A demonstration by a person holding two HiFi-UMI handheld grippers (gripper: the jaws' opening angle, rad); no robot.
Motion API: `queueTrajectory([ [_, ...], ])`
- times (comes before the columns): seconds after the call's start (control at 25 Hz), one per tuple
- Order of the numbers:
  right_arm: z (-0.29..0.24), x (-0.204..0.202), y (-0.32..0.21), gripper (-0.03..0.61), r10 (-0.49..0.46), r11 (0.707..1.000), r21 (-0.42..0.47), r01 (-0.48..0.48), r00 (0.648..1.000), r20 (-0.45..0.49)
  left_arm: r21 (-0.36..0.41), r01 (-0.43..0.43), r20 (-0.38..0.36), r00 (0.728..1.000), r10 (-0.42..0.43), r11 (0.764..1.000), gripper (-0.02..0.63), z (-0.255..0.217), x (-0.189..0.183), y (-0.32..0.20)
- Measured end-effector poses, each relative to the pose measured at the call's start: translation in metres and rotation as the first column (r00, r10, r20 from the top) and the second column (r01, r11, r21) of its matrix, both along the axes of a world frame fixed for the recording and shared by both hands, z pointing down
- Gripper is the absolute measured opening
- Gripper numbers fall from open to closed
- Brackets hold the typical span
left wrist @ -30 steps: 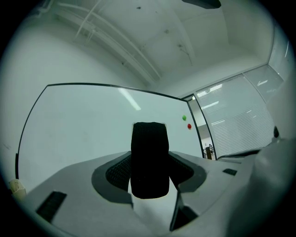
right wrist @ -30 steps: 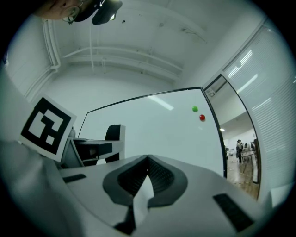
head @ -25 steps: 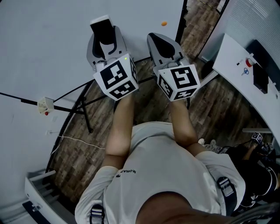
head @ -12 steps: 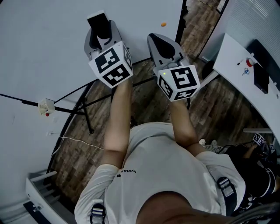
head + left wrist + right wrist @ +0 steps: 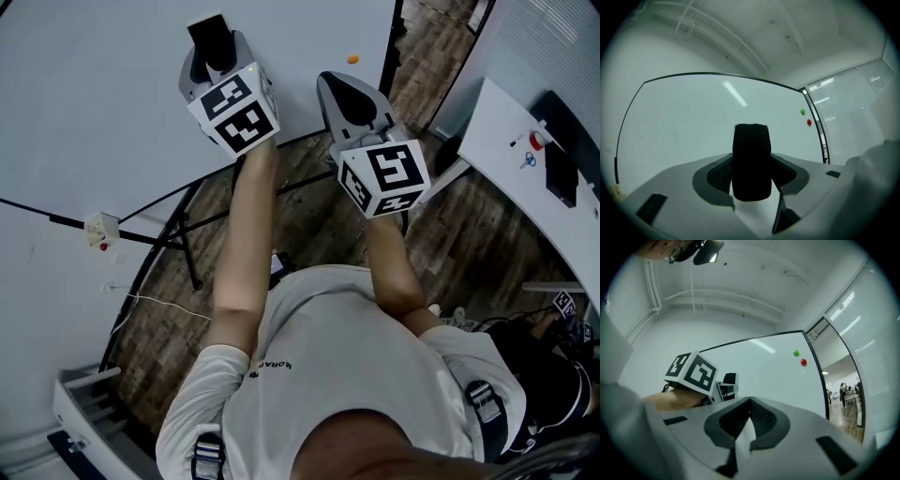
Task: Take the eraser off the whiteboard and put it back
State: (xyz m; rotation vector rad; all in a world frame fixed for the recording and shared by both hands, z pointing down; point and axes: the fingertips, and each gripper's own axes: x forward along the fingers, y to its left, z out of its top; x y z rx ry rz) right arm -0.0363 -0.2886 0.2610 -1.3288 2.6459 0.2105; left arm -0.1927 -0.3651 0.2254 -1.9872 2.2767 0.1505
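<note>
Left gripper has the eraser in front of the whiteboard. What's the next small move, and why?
Probably ease the left gripper forward until the eraser meets the whiteboard, jaws clamped until it sits. The eraser is gripped between the jaws, the board fills the view ahead, and contact cannot be confirmed from either view. The right gripper is shut and empty, so it has no part in this.

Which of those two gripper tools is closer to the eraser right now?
Left. The left gripper is clamped on the eraser, holding it before the whiteboard. The right gripper is alongside to its right, shut and empty, apart from it.
</note>
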Motion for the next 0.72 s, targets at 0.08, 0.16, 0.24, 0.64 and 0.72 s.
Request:
queueTrajectory([
  [0.08,-0.001,0.002,-0.001,0.012,0.001,1.0,0.002,-0.001,1.0,0.001,-0.002,0.011,0.016,1.0,-0.011,1.0,0.227,-0.002,-0.001,-0.006],
  [0.16,-0.002,0.003,-0.002,0.012,0.002,1.0,0.002,-0.002,1.0,0.002,-0.002,0.021,0.03,0.999,-0.021,1.0,0.227,-0.005,-0.001,-0.01],
  [0.24,-0.003,0.003,-0.002,0.012,0.002,1.0,0.004,-0.002,1.0,0.003,-0.006,0.025,0.031,0.999,-0.025,1.0,0.227,-0.006,-0.001,-0.013],
  [0.64,-0.003,0.01,-0.006,0.012,0.012,1.0,0.004,-0.012,1.0,0.01,-0.026,0.043,0.019,0.999,-0.043,0.999,0.227,-0.007,-0.005,-0.029],
  [0.72,-0.003,0.01,-0.006,0.012,0.013,1.0,0.005,-0.013,1.0,0.01,-0.028,0.045,0.02,0.999,-0.045,0.999,0.227,-0.008,-0.007,-0.032],
])
